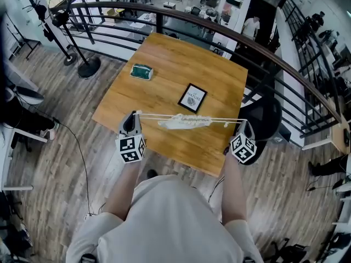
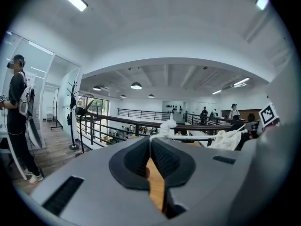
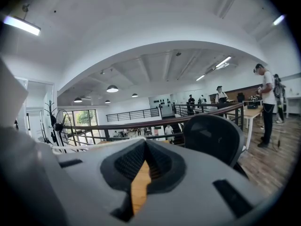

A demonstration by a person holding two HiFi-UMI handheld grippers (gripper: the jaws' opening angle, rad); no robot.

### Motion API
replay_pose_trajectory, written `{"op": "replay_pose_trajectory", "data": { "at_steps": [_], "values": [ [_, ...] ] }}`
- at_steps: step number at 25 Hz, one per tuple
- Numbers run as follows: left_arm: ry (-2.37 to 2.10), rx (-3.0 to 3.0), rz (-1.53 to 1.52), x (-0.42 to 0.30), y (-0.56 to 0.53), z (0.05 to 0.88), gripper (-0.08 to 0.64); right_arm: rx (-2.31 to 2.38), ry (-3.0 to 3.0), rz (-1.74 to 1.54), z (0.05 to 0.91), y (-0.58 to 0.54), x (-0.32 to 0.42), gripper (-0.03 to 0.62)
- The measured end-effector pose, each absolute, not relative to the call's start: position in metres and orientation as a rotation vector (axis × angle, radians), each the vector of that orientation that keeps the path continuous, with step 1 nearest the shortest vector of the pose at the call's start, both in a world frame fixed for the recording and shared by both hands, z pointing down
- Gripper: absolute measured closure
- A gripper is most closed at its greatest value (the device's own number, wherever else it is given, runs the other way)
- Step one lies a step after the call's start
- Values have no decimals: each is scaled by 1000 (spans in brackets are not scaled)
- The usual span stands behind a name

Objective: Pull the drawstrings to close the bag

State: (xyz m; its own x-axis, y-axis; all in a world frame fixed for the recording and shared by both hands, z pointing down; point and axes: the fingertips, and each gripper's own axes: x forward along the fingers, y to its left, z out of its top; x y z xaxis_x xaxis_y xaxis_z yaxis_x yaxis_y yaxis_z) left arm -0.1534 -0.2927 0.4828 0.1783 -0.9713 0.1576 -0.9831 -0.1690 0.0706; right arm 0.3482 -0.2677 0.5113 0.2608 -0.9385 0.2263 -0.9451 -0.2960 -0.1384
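The left gripper (image 1: 134, 117) and right gripper (image 1: 243, 124) each pinch the drawstrings (image 1: 156, 115) taut; the bag (image 1: 184, 122) hangs bunched between them, over the table (image 1: 164, 64).

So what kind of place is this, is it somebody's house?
Probably not a house: it looks like a big open office, on an upper level. The wooden table stands beside a curved black railing, with desks down below, and a black office chair sits nearby.

Left gripper (image 1: 135, 115) and right gripper (image 1: 243, 125) wide apart, each clamped on a drawstring (image 1: 159, 115), forearms outstretched
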Motion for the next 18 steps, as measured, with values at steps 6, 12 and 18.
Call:
{"op": "replay_pose_trajectory", "data": {
  "at_steps": [6, 12, 18],
  "values": [
    [-1926, 2262, 130, -158, -298, 488, 561, 2471, -1821, 420, 517, -270, 356, 591],
    [-1933, 2237, 138, -167, -300, 490, 561, 2472, -1791, 406, 517, -267, 361, 591],
    [-1943, 2215, 137, -177, -304, 496, 561, 2486, -1757, 418, 525, -264, 365, 591]
  ]
}}
